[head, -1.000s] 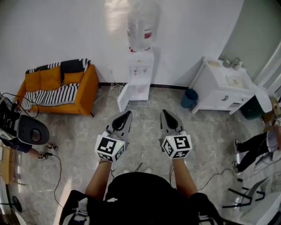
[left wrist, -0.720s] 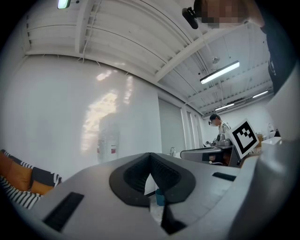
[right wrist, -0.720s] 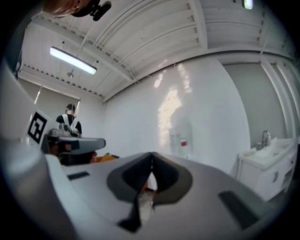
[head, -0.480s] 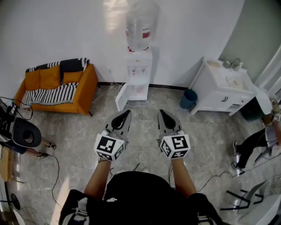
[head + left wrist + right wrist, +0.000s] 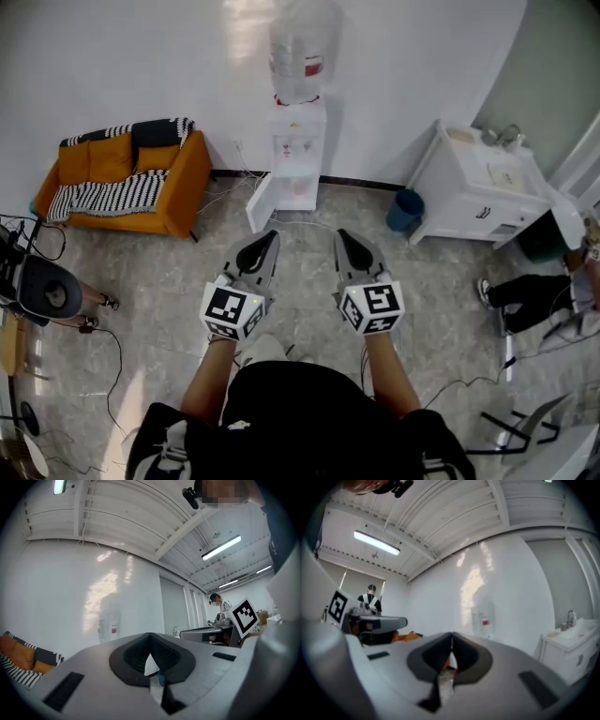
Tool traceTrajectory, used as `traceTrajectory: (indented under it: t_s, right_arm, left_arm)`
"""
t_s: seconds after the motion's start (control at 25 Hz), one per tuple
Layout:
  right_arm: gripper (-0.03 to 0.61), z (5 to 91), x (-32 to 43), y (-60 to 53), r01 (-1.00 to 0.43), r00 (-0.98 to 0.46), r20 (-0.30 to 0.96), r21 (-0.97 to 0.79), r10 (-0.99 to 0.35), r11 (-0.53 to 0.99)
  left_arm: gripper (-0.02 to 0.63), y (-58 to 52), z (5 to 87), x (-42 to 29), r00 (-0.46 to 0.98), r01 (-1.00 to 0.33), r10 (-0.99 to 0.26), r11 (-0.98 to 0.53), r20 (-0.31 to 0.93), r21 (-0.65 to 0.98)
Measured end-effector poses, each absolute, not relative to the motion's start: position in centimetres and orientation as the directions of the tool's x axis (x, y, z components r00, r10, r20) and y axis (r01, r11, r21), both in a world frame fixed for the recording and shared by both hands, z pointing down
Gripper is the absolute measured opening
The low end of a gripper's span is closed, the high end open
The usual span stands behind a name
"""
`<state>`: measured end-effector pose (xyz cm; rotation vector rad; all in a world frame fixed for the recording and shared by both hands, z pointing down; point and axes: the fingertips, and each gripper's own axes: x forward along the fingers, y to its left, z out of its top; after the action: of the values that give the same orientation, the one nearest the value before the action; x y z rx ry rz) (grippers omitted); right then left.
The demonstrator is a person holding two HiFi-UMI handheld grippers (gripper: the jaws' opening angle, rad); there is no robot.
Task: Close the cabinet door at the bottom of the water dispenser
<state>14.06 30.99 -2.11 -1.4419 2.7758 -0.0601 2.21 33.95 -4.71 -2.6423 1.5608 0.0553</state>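
The white water dispenser (image 5: pixel 298 155) stands against the far wall with a clear bottle (image 5: pixel 302 52) on top. Its bottom cabinet door (image 5: pixel 260 203) hangs open, swung out to the left. My left gripper (image 5: pixel 269 238) and right gripper (image 5: pixel 343 236) are held side by side over the floor, pointing at the dispenser and well short of it. Both are shut with nothing between the jaws. The bottle (image 5: pixel 107 625) shows faintly above the closed left gripper (image 5: pixel 150 637), and the bottle (image 5: pixel 486 618) also shows past the closed right gripper (image 5: pixel 451 638).
An orange sofa (image 5: pixel 122 178) with a striped blanket stands left of the dispenser. A white sink cabinet (image 5: pixel 478 192) and a blue bin (image 5: pixel 405 211) are to its right. A seated person's legs (image 5: pixel 520 291) are at the right edge. Cables (image 5: pixel 112 366) cross the floor.
Both grippers have edged forward toward the dispenser, still shut. The person holding them has stepped forward, and the seated person at the right has shifted their legs.
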Motion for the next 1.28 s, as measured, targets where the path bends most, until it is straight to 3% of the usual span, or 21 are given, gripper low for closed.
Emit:
traceTrajectory:
  t_s: [0.56,1.28]
  right_arm:
    - [0.034,-1.0,13.6,27.1,-0.815,-0.579,0.019,-0.047,-0.815,0.578]
    - [0.034,-0.2,10.0,12.3,-0.831,-0.557,0.057,-0.033,-0.829,0.556]
  left_arm:
    - [0.008,30.1,-4.0,1.6,0.481,-0.877,-0.875,-0.479,-0.06,-0.044]
    - [0.008,14.9,-3.1,-2.1,0.508,-0.861,-0.86,-0.508,-0.047,-0.009]
